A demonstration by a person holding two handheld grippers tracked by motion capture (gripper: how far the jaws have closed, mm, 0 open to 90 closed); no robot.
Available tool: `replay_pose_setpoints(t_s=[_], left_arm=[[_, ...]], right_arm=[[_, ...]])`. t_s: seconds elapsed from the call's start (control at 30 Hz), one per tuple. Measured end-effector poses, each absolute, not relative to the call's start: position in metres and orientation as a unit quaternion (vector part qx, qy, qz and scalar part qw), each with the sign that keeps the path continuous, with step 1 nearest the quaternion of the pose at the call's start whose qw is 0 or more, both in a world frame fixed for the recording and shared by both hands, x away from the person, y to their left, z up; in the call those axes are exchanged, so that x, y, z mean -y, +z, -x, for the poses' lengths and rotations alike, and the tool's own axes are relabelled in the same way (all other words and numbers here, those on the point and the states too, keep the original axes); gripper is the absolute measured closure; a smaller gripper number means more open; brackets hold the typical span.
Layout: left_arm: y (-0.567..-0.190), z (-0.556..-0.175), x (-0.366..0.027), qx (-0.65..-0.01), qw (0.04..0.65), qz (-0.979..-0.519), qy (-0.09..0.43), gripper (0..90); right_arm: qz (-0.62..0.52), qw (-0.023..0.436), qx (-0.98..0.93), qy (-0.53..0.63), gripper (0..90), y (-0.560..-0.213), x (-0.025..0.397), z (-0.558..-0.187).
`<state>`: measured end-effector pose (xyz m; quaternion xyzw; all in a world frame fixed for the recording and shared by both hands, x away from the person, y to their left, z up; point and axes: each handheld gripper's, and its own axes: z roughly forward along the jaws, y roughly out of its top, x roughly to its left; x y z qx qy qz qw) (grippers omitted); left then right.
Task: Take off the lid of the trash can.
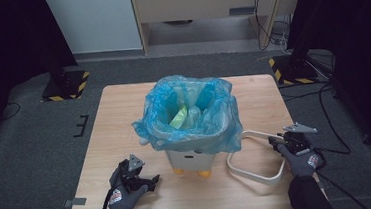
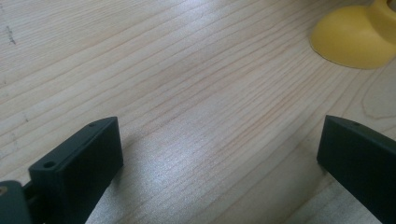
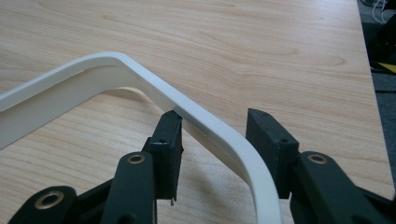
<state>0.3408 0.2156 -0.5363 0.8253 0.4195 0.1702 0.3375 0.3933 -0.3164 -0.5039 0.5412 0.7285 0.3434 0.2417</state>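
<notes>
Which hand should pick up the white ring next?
The right. The right gripper already has its fingers on either side of the white ring, not yet closed. The left gripper sits open over bare table, apart from the ring.

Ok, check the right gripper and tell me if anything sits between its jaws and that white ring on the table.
Nothing visible does. The right gripper already has its jaws on either side of the white ring, one jaw touching it, the other a little apart. Around it is only bare wooden table.
</notes>
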Motion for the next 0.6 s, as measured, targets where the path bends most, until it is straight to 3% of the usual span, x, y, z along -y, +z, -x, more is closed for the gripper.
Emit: replay_pose_setpoints(t_s=[0.6], left_arm=[[-0.536, -0.341, -0.216, -0.420, 0.338, -0.825, 0.170, 0.0]], right_arm=[[-0.550, 0.199, -0.743, 0.326, 55.0, -0.518, 0.318, -0.395]])
